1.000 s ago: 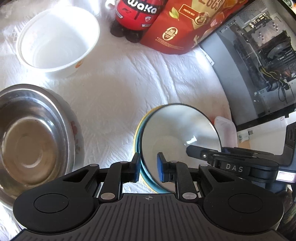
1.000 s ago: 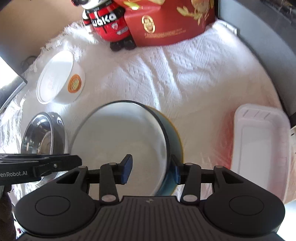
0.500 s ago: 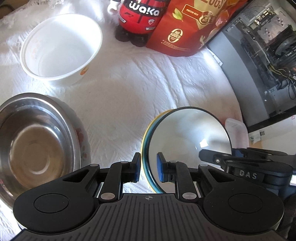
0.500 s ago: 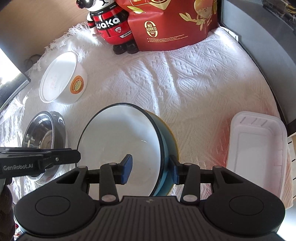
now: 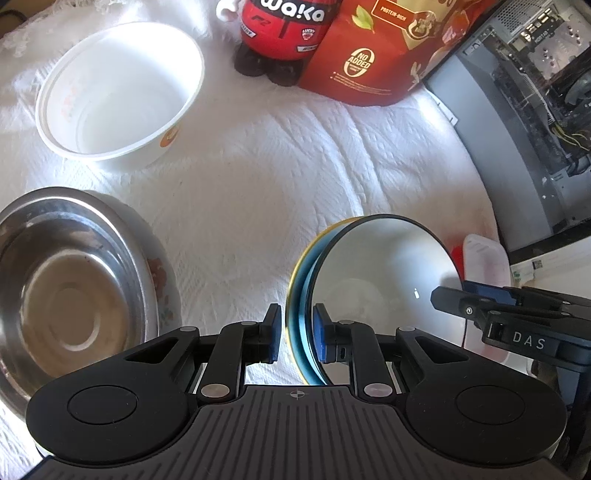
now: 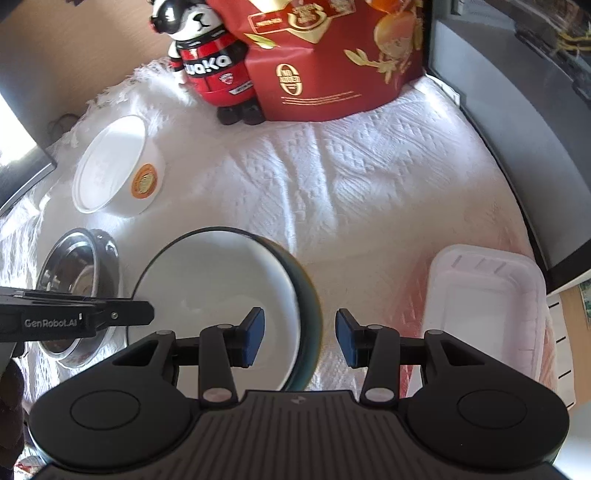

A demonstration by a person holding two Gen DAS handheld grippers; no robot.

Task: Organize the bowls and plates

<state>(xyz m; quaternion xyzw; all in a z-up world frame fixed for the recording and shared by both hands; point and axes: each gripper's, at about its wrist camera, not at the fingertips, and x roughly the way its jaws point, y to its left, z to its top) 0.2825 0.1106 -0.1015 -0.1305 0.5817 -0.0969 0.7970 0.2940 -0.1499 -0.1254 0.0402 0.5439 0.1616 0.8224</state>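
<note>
Clamping the teal bowl (image 5: 384, 266) by its rim with the left gripper (image 5: 296, 332), low in the centre of the left wrist view: one blue pad against the white inside, the other at the teal-and-yellow outer wall. Holding that bowl tipped steeply up on edge, mouth facing the right of the frame, over the white cloth (image 5: 277, 177); impossible to tell whether the lower edge touches the cloth. Straddling the opposite rim with the right gripper (image 6: 300, 332), bottom centre of the right wrist view, but not pinching: jaws slack, one pad over the white inside, the other clear of the dark outer wall, with a strip of cloth showing between. Blurred along that outer edge. At the left of the left wrist frame, a steel bowl (image 5: 66, 288) nested in a flower-patterned dish (image 5: 164, 284), upright on the cloth. In the upper left, a white bowl (image 5: 118, 96) with an orange label, upright, apart from the steel one. Along the top, a red figurine bottle (image 5: 284, 33) just beside a red snack bag (image 5: 376, 55). At the right of the right wrist frame, a white plastic tray (image 6: 484, 306), lying flat, near the teal bowl but apart from it. In the upper right of the left wrist view, an open computer case (image 5: 535, 92) at the cloth's edge.
</note>
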